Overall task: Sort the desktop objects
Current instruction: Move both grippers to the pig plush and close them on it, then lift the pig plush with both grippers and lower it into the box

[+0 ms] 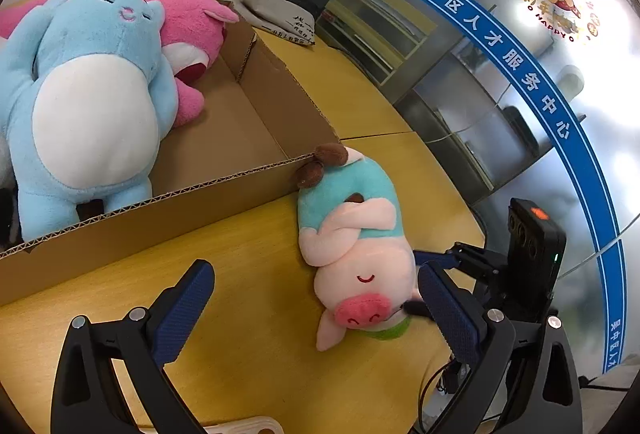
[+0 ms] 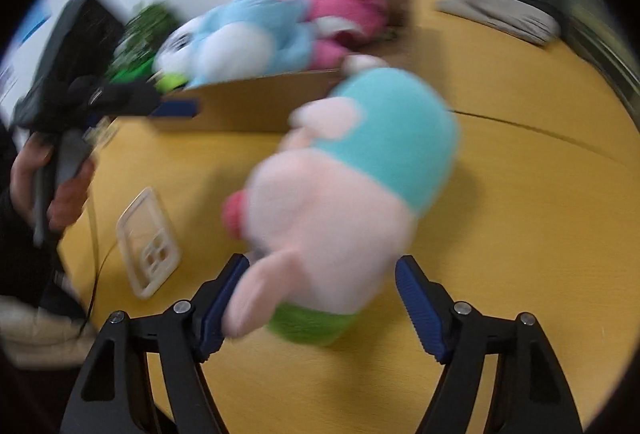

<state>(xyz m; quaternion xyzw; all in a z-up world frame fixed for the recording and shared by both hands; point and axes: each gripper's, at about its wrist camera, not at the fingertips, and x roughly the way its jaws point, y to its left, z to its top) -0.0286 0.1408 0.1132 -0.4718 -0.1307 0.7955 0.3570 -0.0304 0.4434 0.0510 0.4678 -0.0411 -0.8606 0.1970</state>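
A pink pig plush (image 1: 356, 246) in a teal shirt lies on the yellow table (image 1: 248, 274), its brown feet against the corner of an open cardboard box (image 1: 224, 138). The box holds a blue plush (image 1: 88, 94) and a pink plush (image 1: 188, 26). My left gripper (image 1: 316, 298) is open and empty, with the pig's head near its right finger. In the blurred right wrist view my right gripper (image 2: 324, 294) is open, its fingers on either side of the pig's head (image 2: 332, 202). The right gripper also shows in the left wrist view (image 1: 436, 262), behind the pig's head.
A clear phone case (image 2: 146, 240) lies on the table left of the pig. A folded grey cloth (image 1: 276, 14) lies beyond the box. The table's edge (image 1: 452, 170) runs along a glass wall on the right. The left hand (image 2: 60, 186) holds its gripper at far left.
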